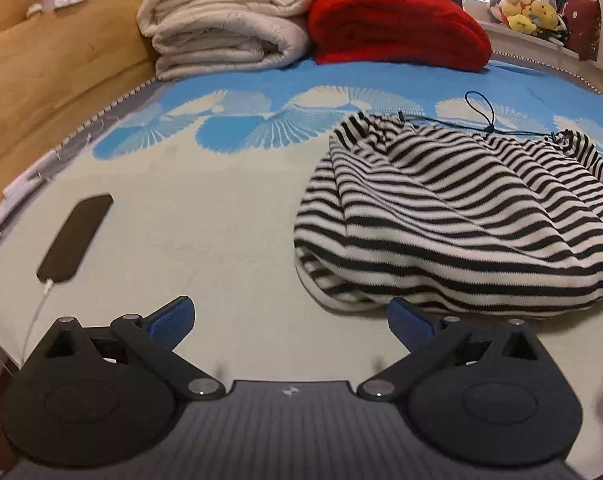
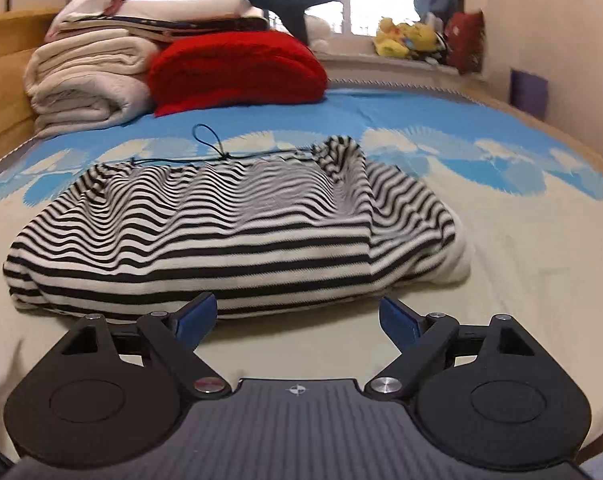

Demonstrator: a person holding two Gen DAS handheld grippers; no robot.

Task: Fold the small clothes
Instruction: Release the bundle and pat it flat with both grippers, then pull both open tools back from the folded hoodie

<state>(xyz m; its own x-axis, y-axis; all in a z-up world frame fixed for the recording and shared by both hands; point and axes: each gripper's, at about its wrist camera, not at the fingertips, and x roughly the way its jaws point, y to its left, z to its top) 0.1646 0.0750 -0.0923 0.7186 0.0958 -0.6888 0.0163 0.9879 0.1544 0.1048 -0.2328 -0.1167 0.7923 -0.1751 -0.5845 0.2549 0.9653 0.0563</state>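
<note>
From my left camera the striped garment runs off the right edge, so I can't see its far side; my right camera shows it whole but blurred. It lies rumpled on the bed sheet, long axis across the bed, its black drawstring along the far edge, probably the waistband. My left gripper is spread wide over bare sheet, just left of the garment. My right gripper is spread too, at the near hem, holding nothing.
</note>
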